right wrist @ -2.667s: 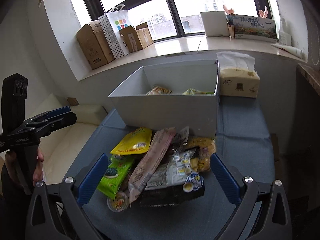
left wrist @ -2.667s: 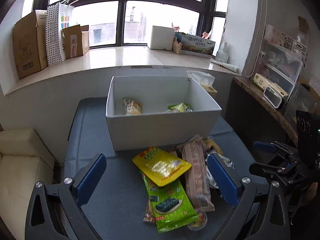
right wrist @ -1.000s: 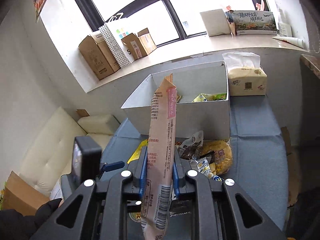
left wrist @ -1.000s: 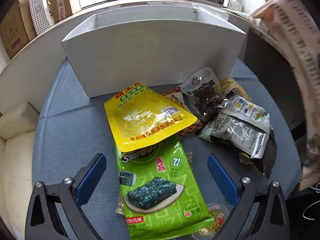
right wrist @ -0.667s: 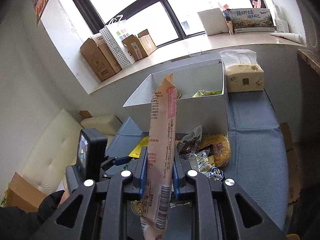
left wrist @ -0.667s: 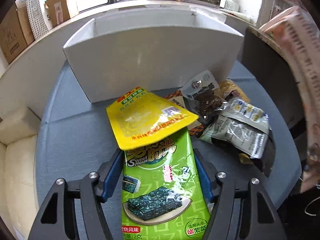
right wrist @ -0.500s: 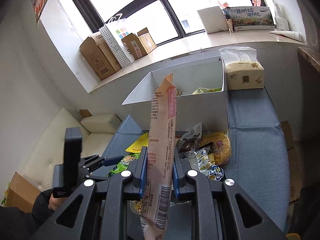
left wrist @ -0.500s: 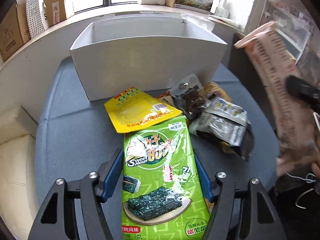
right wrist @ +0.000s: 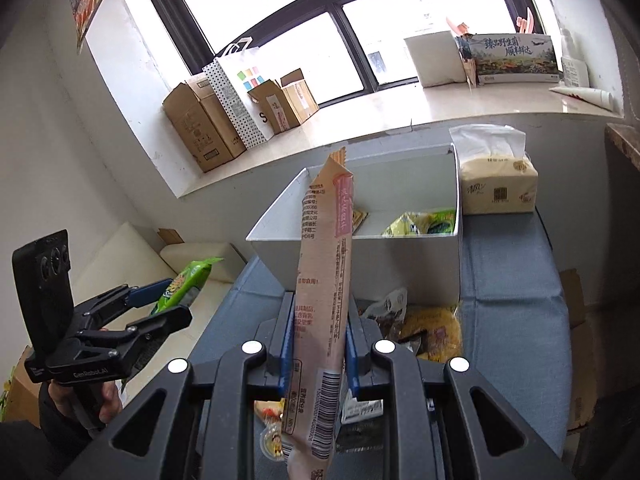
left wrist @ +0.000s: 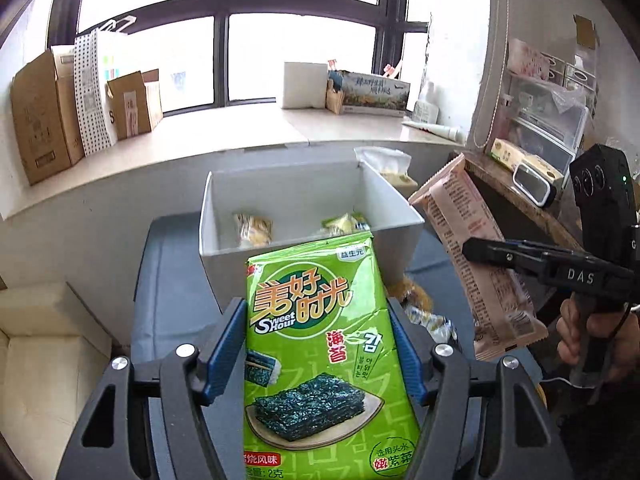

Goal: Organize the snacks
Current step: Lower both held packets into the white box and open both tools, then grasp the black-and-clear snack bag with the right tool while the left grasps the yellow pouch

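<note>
My left gripper [left wrist: 316, 344] is shut on a green seaweed snack bag [left wrist: 320, 344] and holds it up in front of the white box [left wrist: 224, 264]. The box holds two small snack packs [left wrist: 252, 230]. My right gripper [right wrist: 316, 334] is shut on a long pink snack packet [right wrist: 324, 292], held upright before the white box [right wrist: 360, 254]. The pink packet [left wrist: 476, 264] also shows at the right of the left wrist view. More snack packs [right wrist: 424, 328] lie on the blue table in front of the box. The left gripper with the green bag [right wrist: 184, 280] shows at the left of the right wrist view.
A tissue pack [right wrist: 496, 184] stands right of the box. Cardboard boxes [right wrist: 204, 128] and a dotted paper bag [right wrist: 236, 100] stand on the windowsill. A cream sofa [left wrist: 44, 340] is left of the blue table [left wrist: 168, 280]. Shelves with containers [left wrist: 544, 128] are on the right.
My left gripper closed on the green seaweed bag and lifted it off the table toward the box. My right gripper keeps holding the pink packet raised.
</note>
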`<act>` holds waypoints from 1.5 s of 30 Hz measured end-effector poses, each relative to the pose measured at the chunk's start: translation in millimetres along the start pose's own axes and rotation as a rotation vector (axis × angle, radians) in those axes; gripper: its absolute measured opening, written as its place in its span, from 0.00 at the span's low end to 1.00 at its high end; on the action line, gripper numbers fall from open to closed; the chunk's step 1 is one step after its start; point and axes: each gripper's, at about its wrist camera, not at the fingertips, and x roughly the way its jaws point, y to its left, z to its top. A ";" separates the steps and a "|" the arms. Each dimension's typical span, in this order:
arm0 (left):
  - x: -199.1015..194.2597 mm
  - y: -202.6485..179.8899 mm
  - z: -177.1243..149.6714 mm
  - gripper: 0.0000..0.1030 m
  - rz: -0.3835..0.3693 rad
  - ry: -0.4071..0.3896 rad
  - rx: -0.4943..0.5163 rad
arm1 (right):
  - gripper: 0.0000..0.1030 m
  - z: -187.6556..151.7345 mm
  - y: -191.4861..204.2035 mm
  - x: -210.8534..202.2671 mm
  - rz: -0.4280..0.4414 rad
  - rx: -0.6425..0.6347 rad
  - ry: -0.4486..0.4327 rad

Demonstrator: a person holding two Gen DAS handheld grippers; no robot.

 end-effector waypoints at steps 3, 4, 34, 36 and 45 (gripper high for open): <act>15.0 5.0 37.2 0.70 0.001 -0.034 0.006 | 0.22 29.9 -6.2 13.2 -0.026 -0.017 -0.015; 24.8 9.0 50.8 0.70 0.010 -0.039 0.004 | 0.22 40.1 -8.8 18.9 -0.037 -0.024 -0.020; 186.9 49.0 117.2 1.00 -0.022 0.125 -0.097 | 1.00 144.0 -91.7 120.1 -0.180 0.060 0.066; 180.7 47.4 115.3 1.00 -0.013 0.119 -0.089 | 1.00 140.7 -88.8 115.1 -0.180 0.060 0.056; 88.9 45.3 73.0 1.00 -0.028 0.025 -0.056 | 1.00 89.3 -61.4 57.2 -0.093 -0.010 0.027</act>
